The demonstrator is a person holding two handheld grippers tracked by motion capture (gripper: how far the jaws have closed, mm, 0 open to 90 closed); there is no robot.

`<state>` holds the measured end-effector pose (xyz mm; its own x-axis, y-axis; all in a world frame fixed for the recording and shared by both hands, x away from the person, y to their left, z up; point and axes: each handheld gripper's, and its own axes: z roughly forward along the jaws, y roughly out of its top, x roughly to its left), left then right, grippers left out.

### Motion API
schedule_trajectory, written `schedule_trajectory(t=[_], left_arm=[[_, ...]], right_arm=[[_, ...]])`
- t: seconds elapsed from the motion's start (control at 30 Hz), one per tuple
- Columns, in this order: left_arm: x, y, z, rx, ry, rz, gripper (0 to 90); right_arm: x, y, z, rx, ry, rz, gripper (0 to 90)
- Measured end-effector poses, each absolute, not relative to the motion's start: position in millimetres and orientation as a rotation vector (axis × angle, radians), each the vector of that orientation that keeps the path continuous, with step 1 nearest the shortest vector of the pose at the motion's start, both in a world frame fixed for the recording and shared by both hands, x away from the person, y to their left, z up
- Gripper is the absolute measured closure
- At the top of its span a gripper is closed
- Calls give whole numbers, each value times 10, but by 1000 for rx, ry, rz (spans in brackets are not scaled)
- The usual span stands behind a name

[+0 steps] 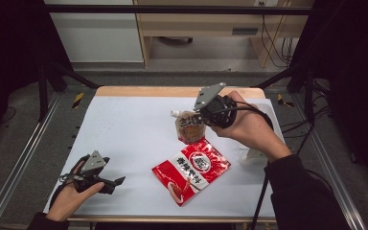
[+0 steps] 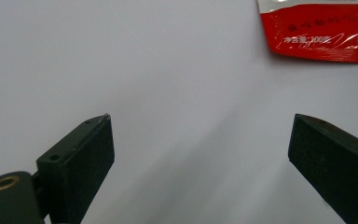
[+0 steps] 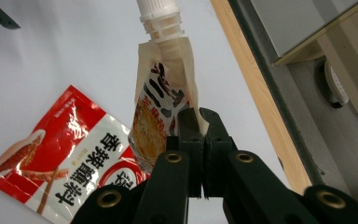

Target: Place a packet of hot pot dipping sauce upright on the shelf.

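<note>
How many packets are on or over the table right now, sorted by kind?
Spouted pouch, pinched by the right gripper and lifted: 1
Flat red sachet lying on the white table: 1
Total: 2
The left gripper stands open with nothing between its jaws.

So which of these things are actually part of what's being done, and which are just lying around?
In use:
- beige spouted pouch with a white cap, pinched in the shut right gripper
- flat red and white food packet, next to it
- left gripper, open over bare table

Lying about:
- crumpled clear plastic by the right forearm
- white table sheet
</note>
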<state>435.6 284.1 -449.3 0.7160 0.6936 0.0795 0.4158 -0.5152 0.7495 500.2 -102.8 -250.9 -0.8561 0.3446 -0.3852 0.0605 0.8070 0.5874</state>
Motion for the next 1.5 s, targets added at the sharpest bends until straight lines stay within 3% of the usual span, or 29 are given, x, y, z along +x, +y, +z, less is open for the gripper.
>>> schedule_trajectory(t=[0.23, 0.73, 1.5], left_arm=[[4342, 2978, -4482, 2092, 902, 516, 70], [4356, 3069, -4510, 2092, 969, 603, 73], [4382, 3088, -4515, 2083, 978, 585, 73]], right_arm=[[5024, -1297, -2461, 358, 2468, 805, 894], [4967, -1900, -2435, 469, 2392, 845, 895], [4969, -2485, -2539, 593, 2373, 814, 896]])
